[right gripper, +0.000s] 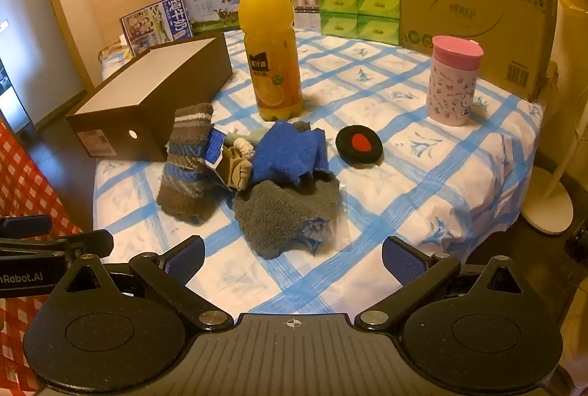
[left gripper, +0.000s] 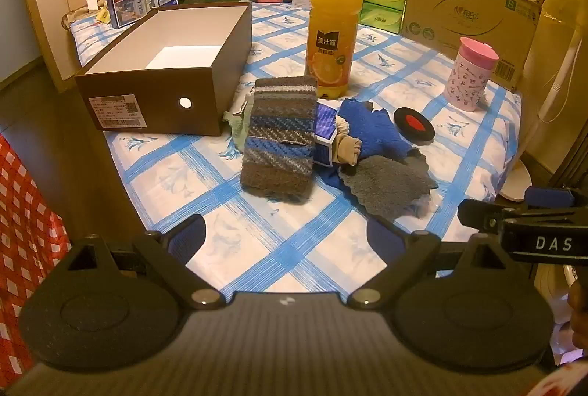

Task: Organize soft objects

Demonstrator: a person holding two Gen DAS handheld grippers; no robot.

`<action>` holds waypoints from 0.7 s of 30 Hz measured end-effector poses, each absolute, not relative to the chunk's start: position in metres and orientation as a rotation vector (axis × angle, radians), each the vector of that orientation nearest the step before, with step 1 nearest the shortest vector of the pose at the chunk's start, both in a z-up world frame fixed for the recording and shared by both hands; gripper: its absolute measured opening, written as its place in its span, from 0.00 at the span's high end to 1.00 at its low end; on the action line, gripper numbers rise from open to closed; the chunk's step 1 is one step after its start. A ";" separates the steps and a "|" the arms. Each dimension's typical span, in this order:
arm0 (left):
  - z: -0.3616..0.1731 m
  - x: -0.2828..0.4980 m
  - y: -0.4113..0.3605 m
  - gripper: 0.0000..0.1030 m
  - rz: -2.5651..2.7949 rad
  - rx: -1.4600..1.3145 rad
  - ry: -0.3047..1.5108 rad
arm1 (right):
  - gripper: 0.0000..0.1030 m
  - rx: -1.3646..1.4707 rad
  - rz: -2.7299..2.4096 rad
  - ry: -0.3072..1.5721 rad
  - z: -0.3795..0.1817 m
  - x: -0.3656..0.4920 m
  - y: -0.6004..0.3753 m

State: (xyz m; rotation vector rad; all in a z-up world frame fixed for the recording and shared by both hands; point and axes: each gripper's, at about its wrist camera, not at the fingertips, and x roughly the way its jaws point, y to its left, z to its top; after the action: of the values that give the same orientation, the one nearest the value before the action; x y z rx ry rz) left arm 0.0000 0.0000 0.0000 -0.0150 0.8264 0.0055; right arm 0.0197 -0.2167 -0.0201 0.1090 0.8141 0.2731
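Warm, yellowish indoor light, moderately dim; strong orange cast in both views. Light falls from above, giving short soft shadows under the juice bottle (left gripper: 332, 17) and pink cup (right gripper: 454, 80). Fisheye bending heavy at edges, corners vignetted dark. Centre reasonably sharp; near tongs bodies slightly soft. No hard glare, mild sheen on the bottle.

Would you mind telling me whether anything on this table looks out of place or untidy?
Yes: the soft items sit in a loose heap, the striped knit cloth, blue cloth and grey fuzzy cloth overlapping, while the open brown box beside them looks empty.
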 end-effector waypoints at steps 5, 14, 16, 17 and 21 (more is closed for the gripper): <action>0.000 0.000 0.000 0.09 0.002 -0.018 0.829 | 0.01 0.108 0.273 0.815 -0.020 0.020 -0.217; -0.003 -0.001 0.000 0.09 0.004 -0.015 0.832 | 0.01 0.109 0.273 0.818 -0.021 0.020 -0.216; -0.003 -0.001 0.001 0.09 0.002 -0.017 0.832 | 0.01 0.109 0.273 0.817 -0.021 0.020 -0.216; -0.003 -0.001 0.001 0.09 0.002 -0.017 0.832 | 0.01 0.109 0.273 0.818 -0.021 0.020 -0.216; -0.003 -0.001 0.001 0.09 0.003 -0.017 0.833 | 0.01 0.109 0.273 0.819 -0.021 0.020 -0.216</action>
State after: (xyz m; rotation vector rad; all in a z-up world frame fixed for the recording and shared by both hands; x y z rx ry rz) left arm -0.0009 0.0007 -0.0027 -0.0171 0.8329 0.0030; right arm 0.0200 -0.2164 -0.0210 0.1090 0.8189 0.2732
